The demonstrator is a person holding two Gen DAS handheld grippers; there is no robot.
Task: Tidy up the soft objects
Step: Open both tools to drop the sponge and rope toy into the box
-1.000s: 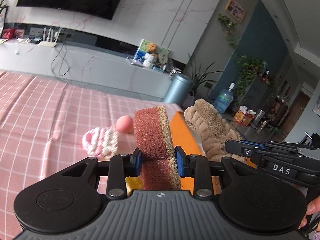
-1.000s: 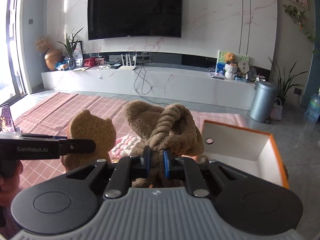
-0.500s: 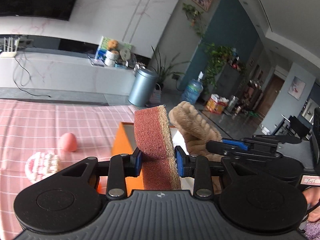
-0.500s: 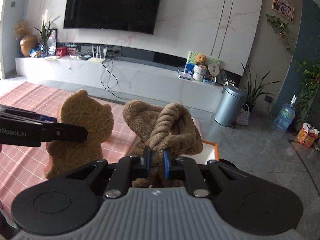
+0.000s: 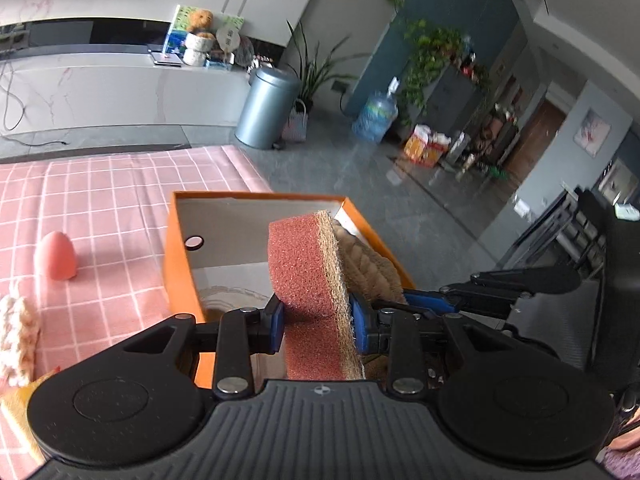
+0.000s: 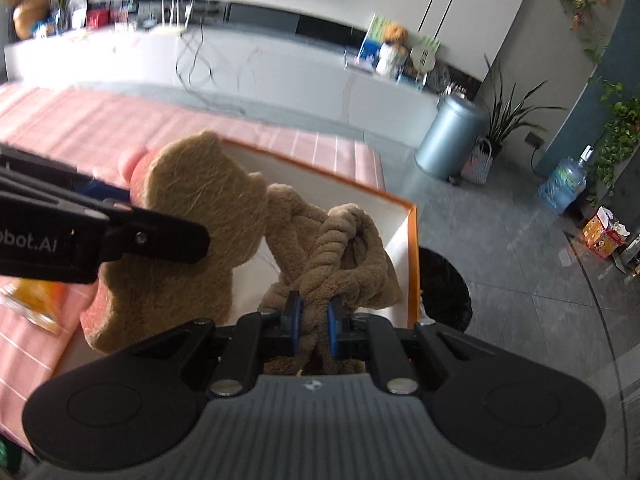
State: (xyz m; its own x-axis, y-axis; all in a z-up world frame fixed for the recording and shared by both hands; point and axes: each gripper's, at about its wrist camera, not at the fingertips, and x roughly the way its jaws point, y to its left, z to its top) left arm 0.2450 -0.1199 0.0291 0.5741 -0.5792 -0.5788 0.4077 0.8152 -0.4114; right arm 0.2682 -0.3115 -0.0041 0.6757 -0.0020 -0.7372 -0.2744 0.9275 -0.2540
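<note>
The sponge (image 5: 310, 264) sits at the centre of the left wrist view, pinched between the blue pads of the left gripper (image 5: 318, 322), over the open orange box (image 5: 178, 256). This view shows it edge-on: a thick reddish foam layer backed by a thin tan fibre layer. The right wrist view shows what that angle hides, the tan face cut to a bear outline with two ears (image 6: 192, 232), at centre left of the frame, the left gripper's black finger crossing it.

The brown plush headband (image 6: 340, 248) is clamped at its twisted knot by the right gripper (image 6: 314, 320), whose jaws stand narrow on the fabric. It hangs over the box's white interior (image 6: 280, 172) at mid frame. In the left view only a ribbed tan strip of it (image 5: 368, 260) peeks out from behind the sponge, with the right gripper's black body just right of it.

The left view alone shows the box's near wall with its round hole, a pink egg-shaped sponge (image 5: 56, 256) at left on the pink checked cloth (image 5: 112, 200), and a pink-and-white knitted piece (image 5: 16, 340) at the lower left edge. Both views show a grey bin (image 5: 266, 108) beyond the cloth.
</note>
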